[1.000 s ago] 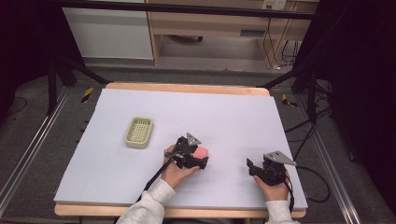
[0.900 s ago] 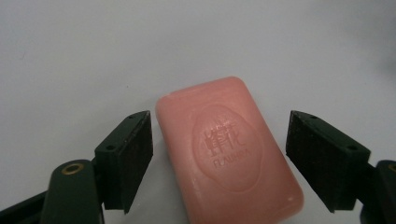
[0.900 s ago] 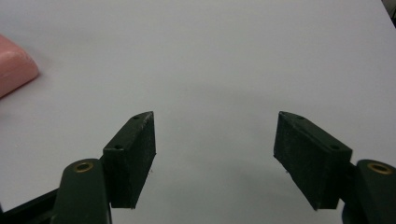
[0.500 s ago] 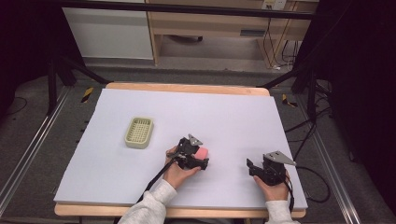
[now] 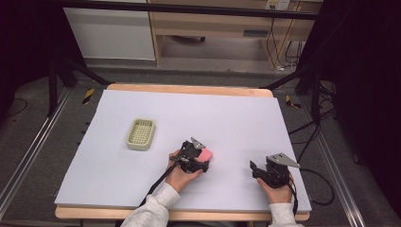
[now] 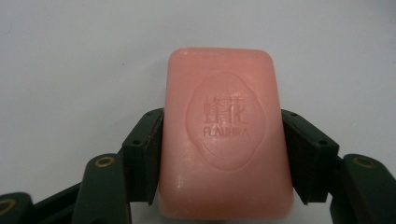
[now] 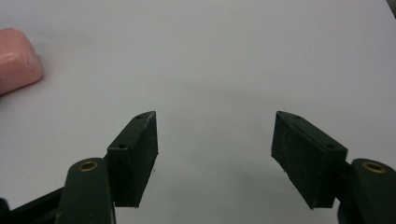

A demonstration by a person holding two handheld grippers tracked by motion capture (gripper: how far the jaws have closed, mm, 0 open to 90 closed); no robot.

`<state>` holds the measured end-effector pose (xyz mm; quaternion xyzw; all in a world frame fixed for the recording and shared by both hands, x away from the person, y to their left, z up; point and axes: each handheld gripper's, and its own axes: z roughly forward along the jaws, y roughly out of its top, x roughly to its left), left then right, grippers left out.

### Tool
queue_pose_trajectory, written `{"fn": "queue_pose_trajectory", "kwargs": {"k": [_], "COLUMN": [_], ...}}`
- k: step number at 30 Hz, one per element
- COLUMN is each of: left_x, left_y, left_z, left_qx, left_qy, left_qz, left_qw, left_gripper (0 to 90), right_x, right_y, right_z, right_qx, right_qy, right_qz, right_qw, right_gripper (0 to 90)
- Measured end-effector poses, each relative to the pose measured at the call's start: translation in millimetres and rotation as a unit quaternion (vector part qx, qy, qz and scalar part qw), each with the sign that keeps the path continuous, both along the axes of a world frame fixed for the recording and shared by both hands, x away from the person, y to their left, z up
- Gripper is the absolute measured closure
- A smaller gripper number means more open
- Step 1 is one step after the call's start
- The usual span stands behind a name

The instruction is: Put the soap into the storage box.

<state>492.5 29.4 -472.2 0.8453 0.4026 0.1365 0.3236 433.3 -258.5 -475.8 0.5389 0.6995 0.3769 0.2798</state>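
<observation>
A pink bar of soap point(image 6: 224, 135) with an embossed stamp lies flat on the white table top point(image 5: 227, 118). My left gripper point(image 6: 222, 144) is shut on it, one jaw pressed against each long side. From above, the soap point(image 5: 206, 154) pokes out of the left gripper point(image 5: 197, 160) near the table's middle front. My right gripper point(image 5: 256, 170) rests low at the front right, open, with bare table between its jaws. In the right gripper view point(image 7: 215, 140) the soap point(image 7: 16, 58) peeks in at the upper left edge.
A pale yellow-green slatted soap dish point(image 5: 141, 134) sits on the left half of the table, apart from both grippers. The table's wooden rim point(image 5: 189, 90) runs along the far side. Cables trail off the right edge point(image 5: 312, 175).
The left gripper with the soap has shifted slightly to the right and nearer the front. The right gripper has stayed put.
</observation>
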Motion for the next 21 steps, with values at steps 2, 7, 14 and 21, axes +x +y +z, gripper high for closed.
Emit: {"fn": "queue_pose_trajectory", "kwargs": {"k": [2, 7, 14, 21], "left_x": [-0.2, 0.2, 0.9, -1.3], "left_y": [-0.2, 0.4, 2.6, 7.1], "left_z": [0.2, 0.5, 2.3, 8.6], "left_qx": [0.0, 0.001, -0.001, -0.004], "left_qy": [0.001, 0.002, 0.012, 0.009], "left_qz": [0.0, -0.001, -0.005, -0.015], "left_qw": [1.0, 1.0, 0.9999, 0.9998], "left_gripper": [36.9, 37.0, 37.1, 37.2], "right_x": [0.0, 0.0, -0.1, -0.2], "right_y": [0.1, 0.0, -0.1, 0.1], "right_z": [-0.2, -0.2, -0.2, -0.1], "right_qx": [-0.002, -0.003, -0.005, -0.005], "right_qy": [0.001, 0.0, -0.002, -0.003], "right_qz": [0.0, 0.0, 0.001, 0.002], "right_qw": [1.0, 1.0, 1.0, 1.0], "right_gripper": [31.6, 31.8, 32.4, 32.6]}}
